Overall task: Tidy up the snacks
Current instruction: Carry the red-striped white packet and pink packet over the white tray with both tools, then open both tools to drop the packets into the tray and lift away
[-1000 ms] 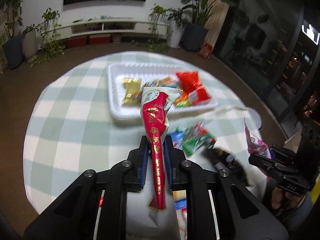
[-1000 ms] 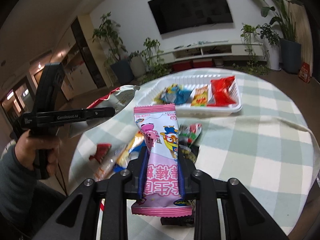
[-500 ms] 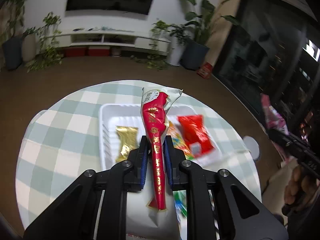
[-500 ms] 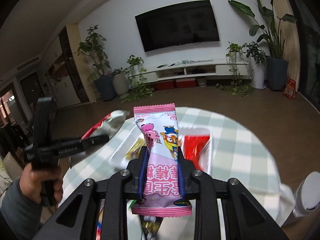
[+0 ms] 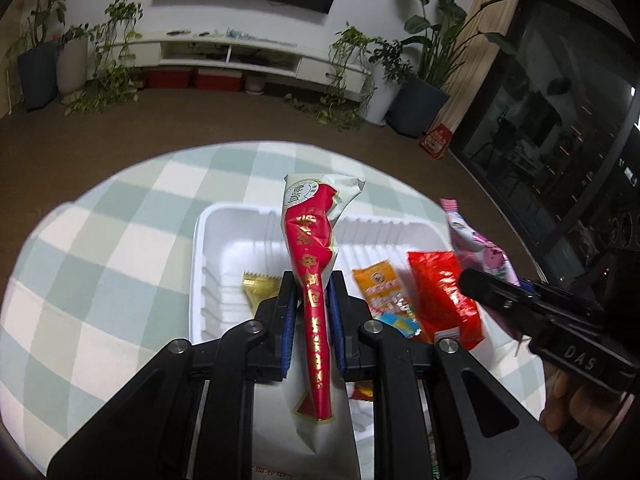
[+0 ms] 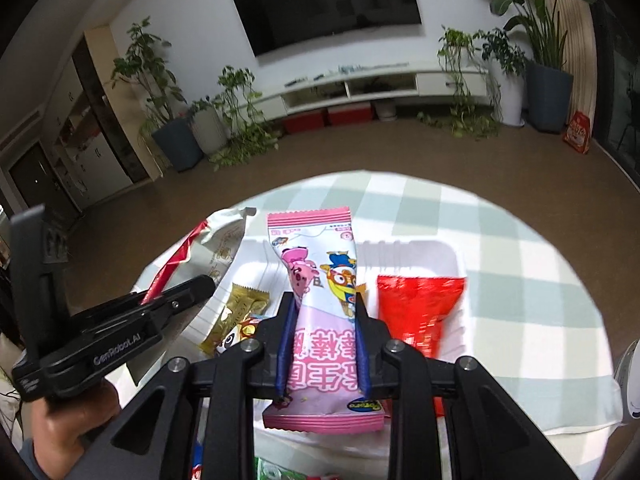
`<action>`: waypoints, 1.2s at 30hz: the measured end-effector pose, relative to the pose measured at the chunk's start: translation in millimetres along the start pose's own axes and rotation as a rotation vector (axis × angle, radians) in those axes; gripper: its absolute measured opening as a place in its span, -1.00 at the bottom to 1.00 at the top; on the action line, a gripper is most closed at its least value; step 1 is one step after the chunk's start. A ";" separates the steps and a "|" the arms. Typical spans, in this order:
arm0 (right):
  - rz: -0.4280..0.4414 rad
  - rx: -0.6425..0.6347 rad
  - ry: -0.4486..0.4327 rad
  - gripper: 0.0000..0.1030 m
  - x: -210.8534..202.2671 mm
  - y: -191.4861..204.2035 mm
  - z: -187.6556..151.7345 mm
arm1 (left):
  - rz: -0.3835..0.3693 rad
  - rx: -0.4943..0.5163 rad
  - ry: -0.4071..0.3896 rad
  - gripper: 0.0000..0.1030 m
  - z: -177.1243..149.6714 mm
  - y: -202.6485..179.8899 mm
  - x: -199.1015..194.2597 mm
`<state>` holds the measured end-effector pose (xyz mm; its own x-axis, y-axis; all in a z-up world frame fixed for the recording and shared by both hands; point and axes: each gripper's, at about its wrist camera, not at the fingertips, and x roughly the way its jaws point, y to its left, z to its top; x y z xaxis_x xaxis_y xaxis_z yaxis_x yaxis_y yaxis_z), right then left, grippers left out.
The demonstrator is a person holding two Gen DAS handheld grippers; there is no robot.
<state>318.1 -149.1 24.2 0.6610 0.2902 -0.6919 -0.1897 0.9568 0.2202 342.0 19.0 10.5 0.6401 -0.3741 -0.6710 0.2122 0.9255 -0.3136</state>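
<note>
Your white tray (image 5: 224, 240) already holds perhaps four snacks, while your left gripper (image 5: 311, 300) pinches the red packet (image 5: 310, 240) and your right gripper (image 6: 322, 320) pinches the pink packet (image 6: 316, 264), both yet to be placed.

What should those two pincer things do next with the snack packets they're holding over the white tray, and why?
Probably lower the left gripper and release its red packet into the tray. Its left part looks bare beside the gold packet, while the right gripper, clamping the pink packet, hangs over the fuller middle beside the red bag.
</note>
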 end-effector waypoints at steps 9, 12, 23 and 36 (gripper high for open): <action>-0.101 -0.001 0.089 -0.46 37.3 -2.3 -20.1 | 0.004 -0.043 0.099 -0.71 -29.5 22.2 38.1; -0.114 0.002 0.084 -0.46 39.3 -2.4 -23.3 | 0.004 -0.050 0.095 -0.70 -31.0 28.2 39.5; -0.156 -0.041 0.095 -0.45 50.0 2.8 -24.1 | 0.010 -0.105 0.087 -0.69 -41.3 33.9 35.8; -0.154 -0.070 0.087 -0.34 43.3 7.0 -19.7 | 0.028 -0.075 0.049 0.24 -32.2 24.8 34.9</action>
<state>331.1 -129.6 -17.8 0.6214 0.1376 -0.7713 -0.1428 0.9879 0.0611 345.9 27.0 -42.3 0.6076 -0.3525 -0.7117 0.1376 0.9293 -0.3428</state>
